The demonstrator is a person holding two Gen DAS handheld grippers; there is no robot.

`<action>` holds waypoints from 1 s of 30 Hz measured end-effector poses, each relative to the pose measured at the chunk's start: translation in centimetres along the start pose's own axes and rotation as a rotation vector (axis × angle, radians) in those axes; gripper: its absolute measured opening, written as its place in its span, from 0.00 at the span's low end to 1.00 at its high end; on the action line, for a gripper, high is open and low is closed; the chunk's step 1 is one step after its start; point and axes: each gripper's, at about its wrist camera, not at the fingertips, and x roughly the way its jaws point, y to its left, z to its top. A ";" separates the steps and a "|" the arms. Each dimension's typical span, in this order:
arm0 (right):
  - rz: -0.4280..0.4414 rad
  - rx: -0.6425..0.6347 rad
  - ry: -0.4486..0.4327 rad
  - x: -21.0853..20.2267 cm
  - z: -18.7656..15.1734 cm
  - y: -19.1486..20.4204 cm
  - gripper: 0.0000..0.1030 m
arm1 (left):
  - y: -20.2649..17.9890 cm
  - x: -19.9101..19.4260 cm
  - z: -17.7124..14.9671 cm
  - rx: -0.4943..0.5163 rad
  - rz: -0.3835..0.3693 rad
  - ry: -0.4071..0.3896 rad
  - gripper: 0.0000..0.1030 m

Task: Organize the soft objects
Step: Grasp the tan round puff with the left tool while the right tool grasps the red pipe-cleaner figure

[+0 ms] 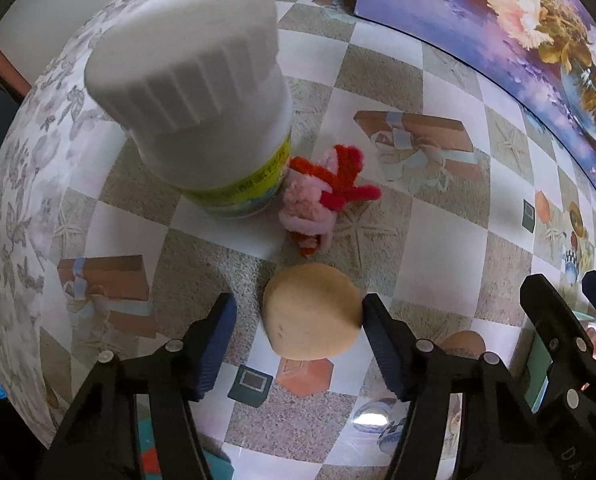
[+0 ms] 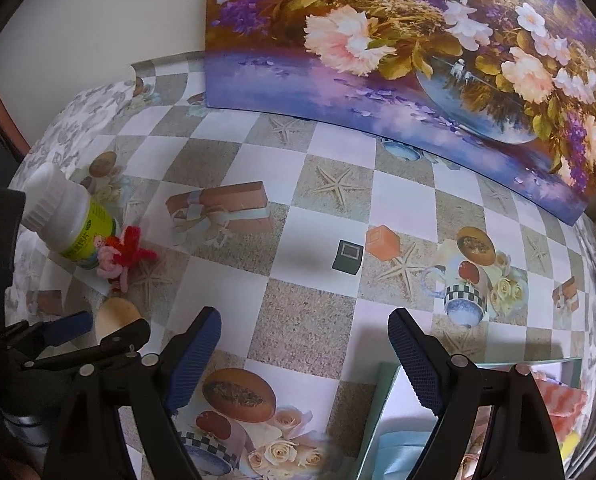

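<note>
One beige bun [image 1: 313, 312] sits between the released left claw [image 1: 298, 336]; one pink toy [image 1: 317, 196] and one bottle [image 1: 202, 92] stand farther; right claw [image 2: 303, 344] released.

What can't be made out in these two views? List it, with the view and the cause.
- White bottle: label text cut by its own curve and too small, both views.
- Tan puff: in the right wrist view the left gripper covers most of it.
- Pink-and-red pipe-cleaner toy: shape unclear, partly tucked against the bottle.
- Teal box: contents cut by the frame edge and the right gripper.
</note>
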 end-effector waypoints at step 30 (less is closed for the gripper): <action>0.074 -0.030 0.001 1.0 0.2 4.6 0.85 | 8.8 -6.5 0.8 -0.137 -0.064 -0.113 0.49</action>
